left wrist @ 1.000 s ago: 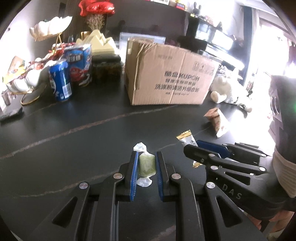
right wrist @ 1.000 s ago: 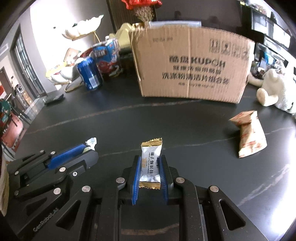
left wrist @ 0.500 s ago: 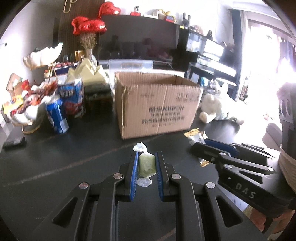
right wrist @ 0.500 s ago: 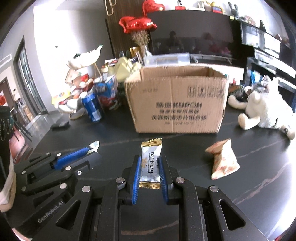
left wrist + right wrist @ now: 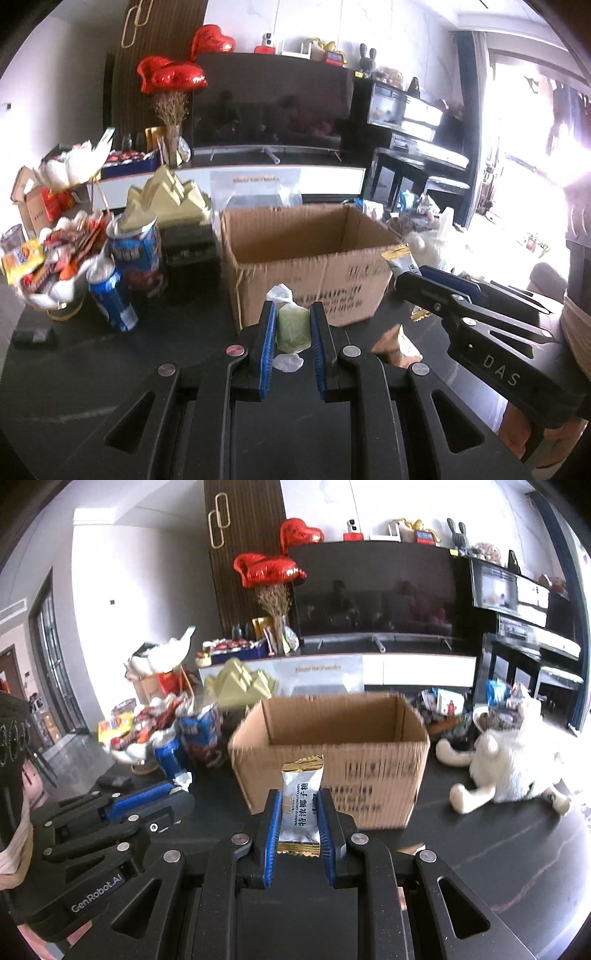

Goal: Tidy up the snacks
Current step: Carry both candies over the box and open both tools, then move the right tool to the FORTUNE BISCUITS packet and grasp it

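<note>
My left gripper [image 5: 293, 312] is shut on a pale green candy in a clear twisted wrapper [image 5: 293, 326], held above the dark table. My right gripper [image 5: 299, 801] is shut on a silver and gold candy packet [image 5: 301, 805] with printed characters. An open cardboard box [image 5: 310, 254] stands just beyond both grippers, its top open and its inside in view [image 5: 332, 720]. In the left wrist view the right gripper [image 5: 410, 280] sits to the right with its packet [image 5: 400, 260] at the box's corner. In the right wrist view the left gripper [image 5: 181, 794] lies at the lower left.
Left of the box stand a blue can [image 5: 110, 295], a blue snack bag [image 5: 138, 251], a dark box [image 5: 190, 247] and a heap of snack wrappers [image 5: 59, 258]. A white plush toy [image 5: 517, 760] lies right of the box. A tan snack packet [image 5: 397, 345] lies on the table [image 5: 498, 849].
Both grippers have risen with their candies and tipped up, so the box's open top and the room behind now show. The tan packet on the table has dropped behind the gripper bodies.
</note>
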`<state>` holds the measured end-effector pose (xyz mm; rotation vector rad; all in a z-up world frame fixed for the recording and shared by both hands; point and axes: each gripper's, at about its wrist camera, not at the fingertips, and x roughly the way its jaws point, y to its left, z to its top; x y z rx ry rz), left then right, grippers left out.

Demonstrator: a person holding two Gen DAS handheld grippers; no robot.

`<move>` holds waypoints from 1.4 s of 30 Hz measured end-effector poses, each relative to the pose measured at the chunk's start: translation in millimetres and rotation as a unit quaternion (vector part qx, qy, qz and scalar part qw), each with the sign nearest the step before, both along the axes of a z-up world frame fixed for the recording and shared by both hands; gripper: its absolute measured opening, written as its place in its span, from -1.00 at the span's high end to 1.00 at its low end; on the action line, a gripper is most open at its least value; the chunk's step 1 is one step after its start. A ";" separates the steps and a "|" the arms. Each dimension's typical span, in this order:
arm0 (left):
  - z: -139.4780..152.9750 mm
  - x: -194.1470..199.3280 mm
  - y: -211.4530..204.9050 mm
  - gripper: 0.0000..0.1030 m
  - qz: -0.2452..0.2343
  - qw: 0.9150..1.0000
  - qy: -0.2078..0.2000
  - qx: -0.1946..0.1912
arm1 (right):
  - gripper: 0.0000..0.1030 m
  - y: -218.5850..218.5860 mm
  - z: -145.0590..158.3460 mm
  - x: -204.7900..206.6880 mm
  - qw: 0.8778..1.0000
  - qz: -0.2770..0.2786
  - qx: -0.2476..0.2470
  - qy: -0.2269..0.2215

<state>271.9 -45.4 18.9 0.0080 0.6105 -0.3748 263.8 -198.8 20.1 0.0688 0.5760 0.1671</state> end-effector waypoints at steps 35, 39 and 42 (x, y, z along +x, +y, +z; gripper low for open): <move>11.0 168.9 -62.7 0.34 -0.009 0.997 0.067 0.041 | 0.59 -54.8 8.3 145.3 0.998 -0.021 -0.024 0.046; 8.4 168.5 -59.7 0.02 0.013 0.996 0.063 0.054 | 0.27 -58.1 3.1 148.8 0.997 -0.033 -0.031 0.059; 7.0 161.4 -56.6 -0.04 0.021 0.996 0.062 0.058 | 0.17 -60.8 0.9 142.7 0.997 -0.038 -0.037 0.059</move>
